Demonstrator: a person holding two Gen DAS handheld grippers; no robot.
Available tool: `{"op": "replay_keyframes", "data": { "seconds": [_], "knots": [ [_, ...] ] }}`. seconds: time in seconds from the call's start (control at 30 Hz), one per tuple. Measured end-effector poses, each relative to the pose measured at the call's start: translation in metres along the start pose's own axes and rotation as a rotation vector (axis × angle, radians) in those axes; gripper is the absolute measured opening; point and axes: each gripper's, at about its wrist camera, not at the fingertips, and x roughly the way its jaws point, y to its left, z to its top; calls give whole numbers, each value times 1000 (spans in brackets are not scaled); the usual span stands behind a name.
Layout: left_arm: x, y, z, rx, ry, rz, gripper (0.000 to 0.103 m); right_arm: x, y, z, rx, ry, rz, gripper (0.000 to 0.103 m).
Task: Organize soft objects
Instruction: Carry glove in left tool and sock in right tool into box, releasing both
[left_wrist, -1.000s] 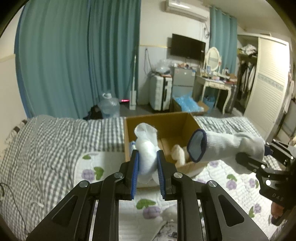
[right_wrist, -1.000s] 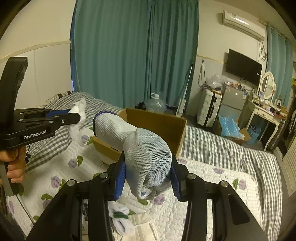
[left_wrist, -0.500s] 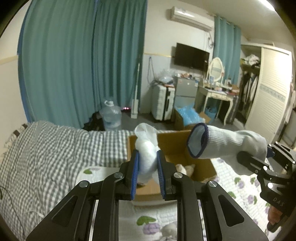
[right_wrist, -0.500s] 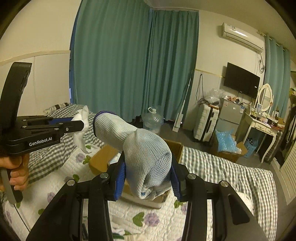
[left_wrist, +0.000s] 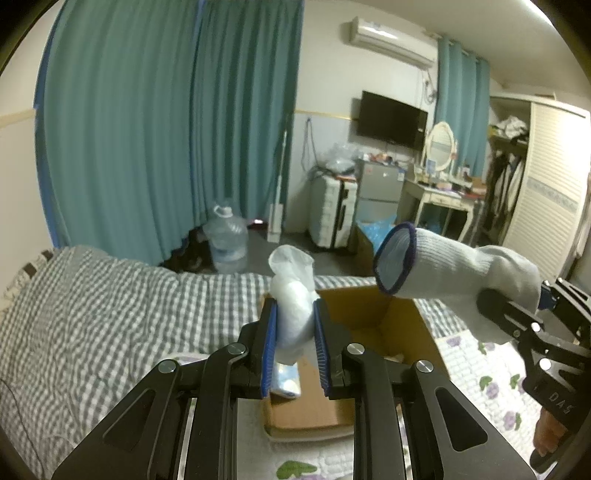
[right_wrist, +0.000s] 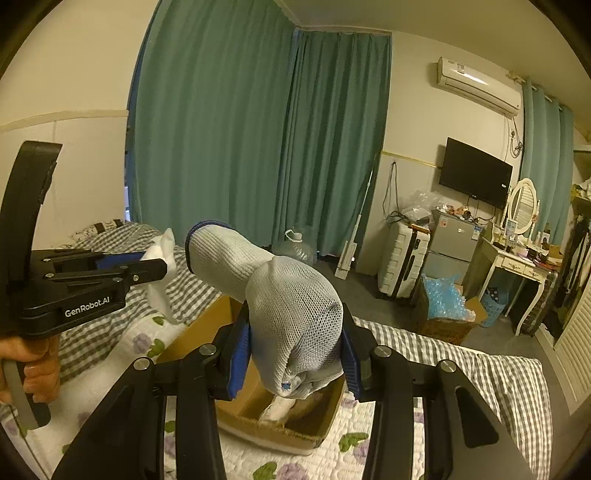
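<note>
Over the bed, I hold a soft thing in each claw above the open cardboard box (left_wrist: 388, 321): my left gripper (left_wrist: 294, 347) is clenched on a white sock (left_wrist: 291, 295), my right gripper (right_wrist: 295, 350) on a gray sock (right_wrist: 291, 302) with a blue-trimmed cuff. The box sits on the flowered quilt (right_wrist: 332, 454) near the checked blanket (left_wrist: 92, 314), with pale items already lying on its floor. The risk I see lies in the release. The gray sock is pinched at its toe end only, and its long cuff juts sideways toward the left claw, so it may drape over the box's rim or slide onto the quilt. The white sock hangs over the near left corner of the box, close to the wall, and could fall outside. The two claws also stand near each other and could knock together.
</note>
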Motion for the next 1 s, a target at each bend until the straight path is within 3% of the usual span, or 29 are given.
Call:
{"op": "replay_keyframes", "data": {
  "seconds": [0.27, 0.67, 1.0],
  "knots": [
    [32, -5, -1, 3, 40, 2, 19, 38, -2, -12, -18, 61, -8, 42],
    [96, -12, -28, 10, 198, 20, 19, 102, 11, -49, -102, 209, 3, 42],
    [124, -29, -50, 106, 300, 40, 24, 131, 12, -81, -125, 342, 10, 42]
  ]
}}
